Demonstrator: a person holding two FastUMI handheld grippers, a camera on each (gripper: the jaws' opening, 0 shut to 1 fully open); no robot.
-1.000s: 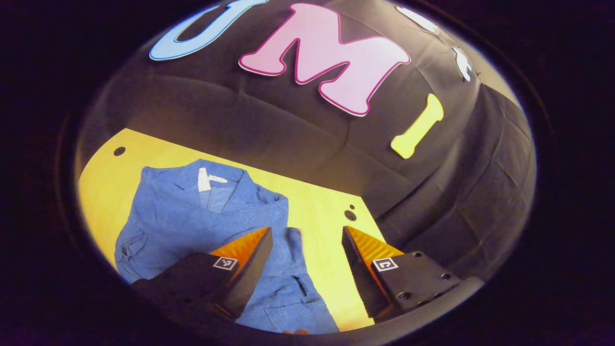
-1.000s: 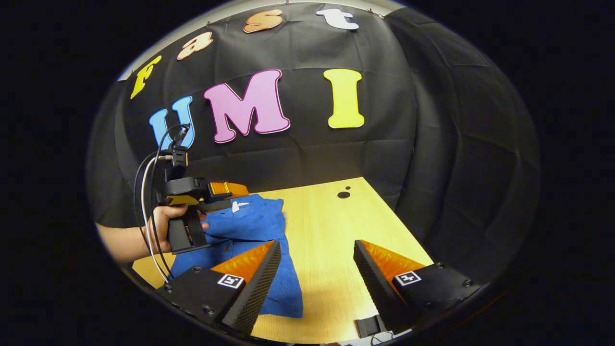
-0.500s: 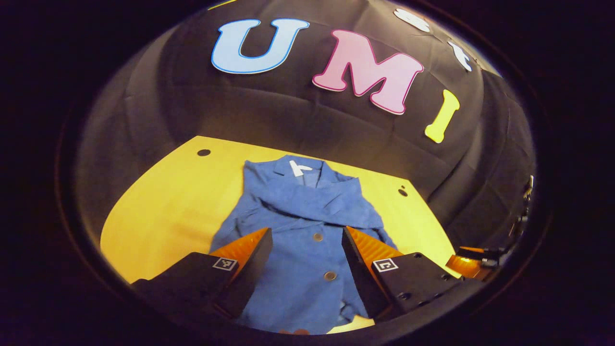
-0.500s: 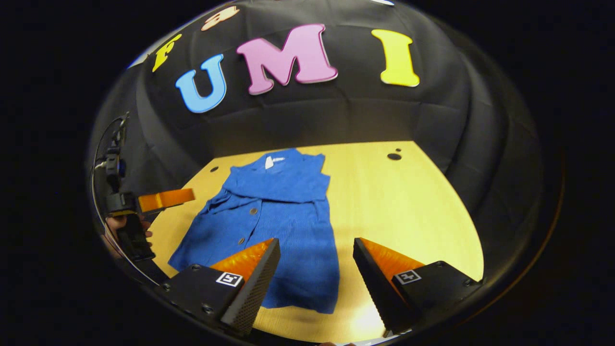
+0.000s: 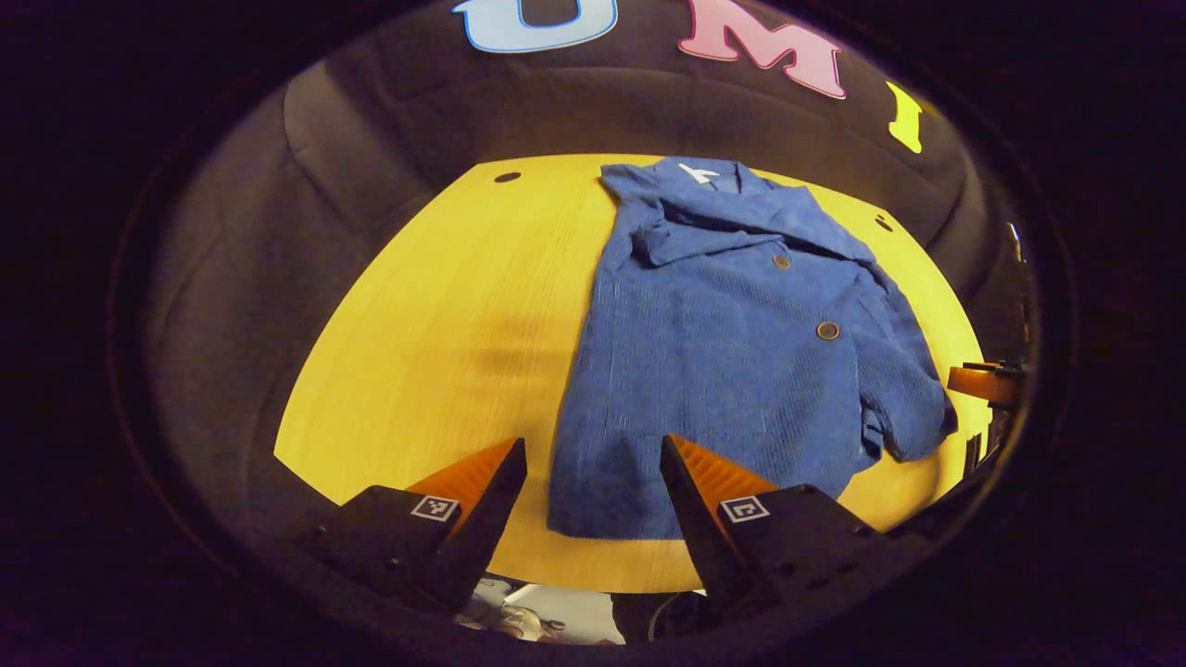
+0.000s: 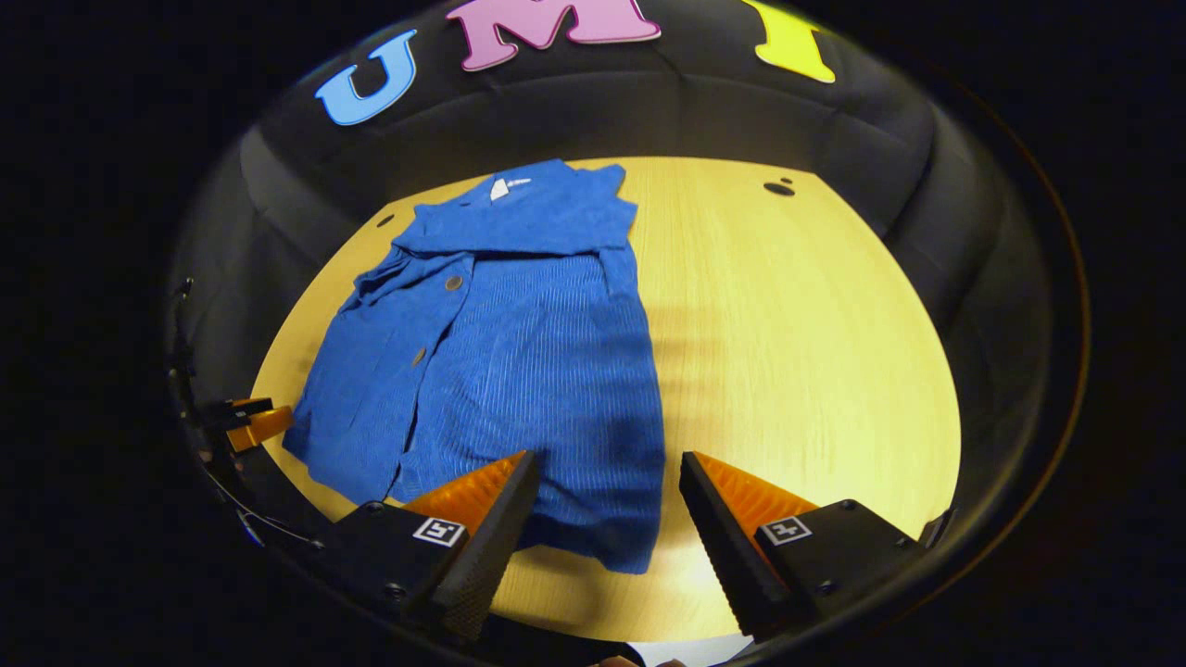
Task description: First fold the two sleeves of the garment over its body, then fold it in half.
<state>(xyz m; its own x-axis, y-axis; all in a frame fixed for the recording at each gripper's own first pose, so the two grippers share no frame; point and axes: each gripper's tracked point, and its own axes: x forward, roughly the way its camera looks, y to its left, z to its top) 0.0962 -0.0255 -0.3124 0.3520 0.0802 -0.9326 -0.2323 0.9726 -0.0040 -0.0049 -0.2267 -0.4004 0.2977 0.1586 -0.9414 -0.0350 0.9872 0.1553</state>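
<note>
We are holding both claws above the near edge of the wooden tabletop (image 6: 815, 371), looking down on the blue buttoned jacket (image 5: 732, 352). It is lying flat, collar at the far end and hem toward us, with both sleeves already crossed over the chest. The left claw (image 5: 593, 482) is hovering with its fingers apart over the hem's left corner; the right claw (image 6: 602, 496) is hovering apart as well, over the hem's right corner, gripping nothing. We are judging the ribbed cloth to be soft, light and limp, likely to sag and drag between grips. We are therefore planning to pinch each near hem corner, taking all layers, and carry them evenly toward the collar.
</note>
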